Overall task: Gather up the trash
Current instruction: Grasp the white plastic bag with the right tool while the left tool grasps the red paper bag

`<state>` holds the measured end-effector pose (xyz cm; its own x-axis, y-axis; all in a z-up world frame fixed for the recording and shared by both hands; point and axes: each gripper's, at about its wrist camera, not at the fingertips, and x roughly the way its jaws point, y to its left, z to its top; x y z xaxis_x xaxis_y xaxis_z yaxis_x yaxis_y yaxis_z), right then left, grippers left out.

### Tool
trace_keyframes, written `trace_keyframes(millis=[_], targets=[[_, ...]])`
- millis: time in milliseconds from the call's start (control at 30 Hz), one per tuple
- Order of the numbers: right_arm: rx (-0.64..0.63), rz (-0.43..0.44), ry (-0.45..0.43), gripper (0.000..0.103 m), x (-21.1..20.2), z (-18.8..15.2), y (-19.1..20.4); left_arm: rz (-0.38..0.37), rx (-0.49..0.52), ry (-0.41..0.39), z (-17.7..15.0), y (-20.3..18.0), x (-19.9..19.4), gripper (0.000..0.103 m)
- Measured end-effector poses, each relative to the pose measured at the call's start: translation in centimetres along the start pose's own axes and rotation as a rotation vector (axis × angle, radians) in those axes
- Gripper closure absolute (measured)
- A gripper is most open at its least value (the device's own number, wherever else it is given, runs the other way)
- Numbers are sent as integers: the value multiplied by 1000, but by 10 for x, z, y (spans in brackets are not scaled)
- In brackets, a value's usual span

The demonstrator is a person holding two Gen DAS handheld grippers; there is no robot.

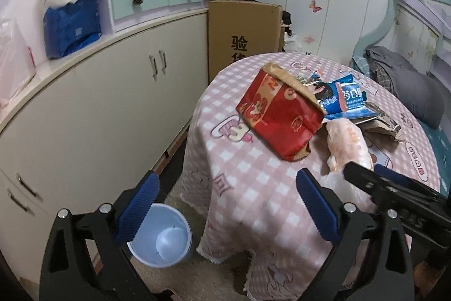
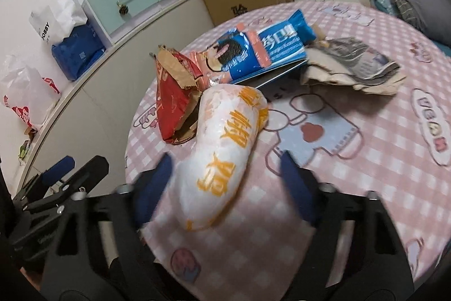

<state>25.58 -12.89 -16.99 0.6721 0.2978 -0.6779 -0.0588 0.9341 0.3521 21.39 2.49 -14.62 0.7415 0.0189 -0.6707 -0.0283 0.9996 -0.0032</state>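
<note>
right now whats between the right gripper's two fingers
The near end of the white and orange wrapper lies between the right gripper fingers, seen in the right wrist view.

A soft, matt woven cloth (image 2: 352, 160) in pink and white checks covers the tabletop, its frayed hem hanging over the edge. On it, the white packet (image 2: 225, 148) with orange print is glossy, smooth plastic film. The red bag (image 1: 279, 114) looks like coated paper with a slight sheen, brown and matt inside. The blue wrapper (image 2: 270, 50) is shiny plastic foil. At the far right, the crumpled bag (image 2: 352, 69) appears to be matt paper. The bin (image 1: 163, 236) on the floor is smooth pale-blue plastic. Both grippers are matt black plastic with metal screws, their blue pads (image 1: 138, 205) finely ribbed. The box (image 1: 242, 30) is plain cardboard.
</note>
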Motion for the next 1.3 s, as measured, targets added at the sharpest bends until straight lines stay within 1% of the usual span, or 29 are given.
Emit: trace_keyframes(millis=[33,67,100,167,267,333,400,467,567,667,833,900,933,967,1000,1033,1133,1167,1200,1233,1300], targets=[[-1,26,14,65,4,1,-2,-2,12,-2,2,-4,2,9],[4,48,18,65,5,1,-4,-3,26,-7,4,-8,5,11],[-3,43,9,66,4,2,-4,-7,38,-12,6,-12,7,12],[-42,-8,-35,68,-6,1,-2,-17,66,-16,8,-21,12,17],[-100,-76,-114,68,-27,0,4,-47,75,-17,13,-31,18,20],[-113,-84,-156,68,-39,4,4,-84,55,-16,19,-38,21,20],[-141,-123,-209,68,-49,10,5,-121,21,-16,27,-42,25,20],[-160,-150,-242,68,-50,20,4,-127,-12,-18,35,-46,30,20],[-145,-147,-241,68,-40,37,-7,-124,-30,-15,52,-56,43,20],[-137,-150,-254,68,-32,51,-14,-97,-27,-10,63,-66,55,20],[-119,-124,-233,68,-15,67,-23,-57,-30,47,75,-76,82,20],[-117,-115,-225,68,-10,68,-24,-34,-34,65,77,-78,90,23],[-120,-113,-219,68,-8,69,-24,-37,-35,77,77,-77,93,29],[-121,-107,-215,68,-6,69,-24,-56,-39,87,77,-76,95,34],[-124,-100,-211,68,-3,69,-24,-74,-50,98,77,-75,97,36],[-129,-95,-207,68,-1,69,-22,-77,-53,98,76,-74,96,38],[-135,-83,-201,68,0,68,-19,-82,-53,76,73,-70,89,53],[-137,-82,-201,68,0,68,-17,-92,-61,69,72,-67,86,61],[-137,-79,-202,68,-1,67,-16,-103,-68,58,72,-63,81,65],[-138,-77,-203,68,-3,66,-15,-106,-68,50,71,-61,78,70],[-141,-76,-204,68,-7,63,-13,-112,-72,29,69,-54,70,74]])
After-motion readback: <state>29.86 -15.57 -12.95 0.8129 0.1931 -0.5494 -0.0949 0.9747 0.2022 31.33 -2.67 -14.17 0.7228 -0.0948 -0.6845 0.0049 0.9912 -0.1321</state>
